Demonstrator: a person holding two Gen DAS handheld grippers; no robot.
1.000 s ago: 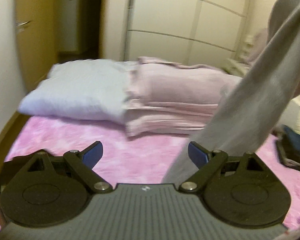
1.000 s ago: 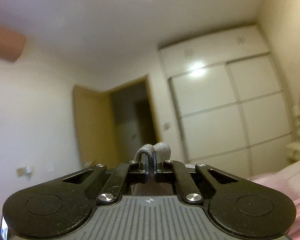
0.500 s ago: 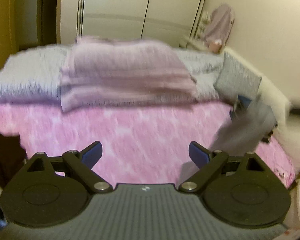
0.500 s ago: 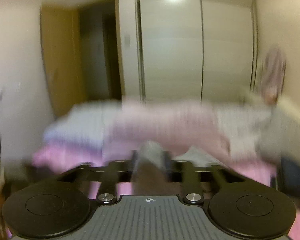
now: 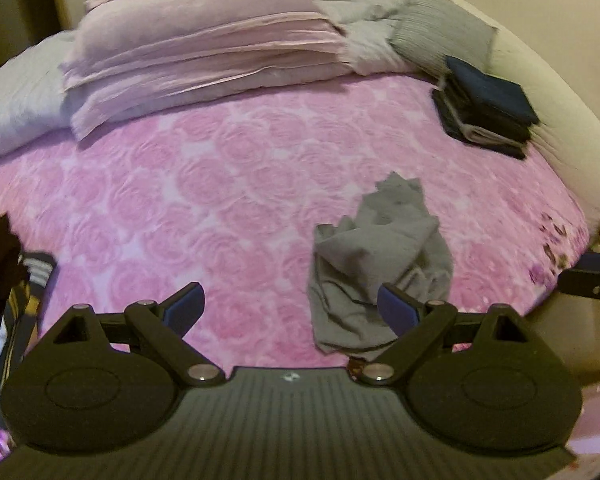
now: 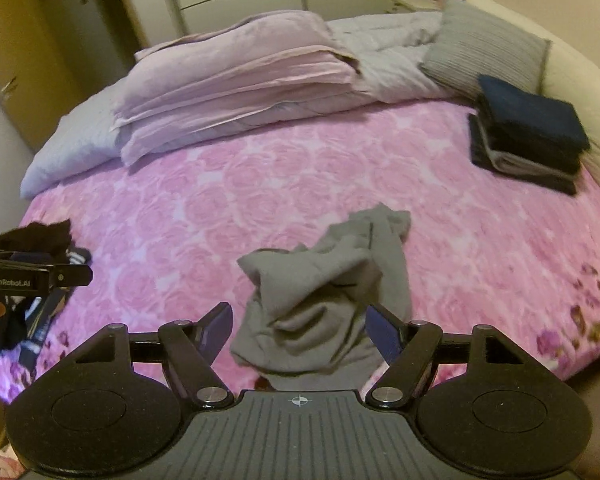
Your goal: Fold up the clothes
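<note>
A crumpled grey garment [image 6: 328,280] lies in a heap on the pink rose-patterned bedspread [image 6: 260,200], near the front edge. My right gripper [image 6: 300,324] hovers just over it, open wide, with the heap showing between its blue pads but not pressed by them. In the left wrist view the same grey garment [image 5: 380,248] lies ahead and to the right of my left gripper [image 5: 290,306], which is open with nothing between its fingers; its right fingertip [image 5: 394,308] overlaps the cloth's edge.
A folded stack of dark clothes [image 6: 528,132] sits at the bed's right side by a grey cushion [image 6: 484,44]. Folded pink bedding [image 6: 236,76] and pillows fill the back. A dark pile of unfolded clothes [image 6: 36,240] lies at the left edge, behind the left gripper [image 6: 32,276].
The right gripper was shut on the grey garment held high; it has opened and the garment has dropped onto the bedspread. Both grippers have swung down toward the bed.
</note>
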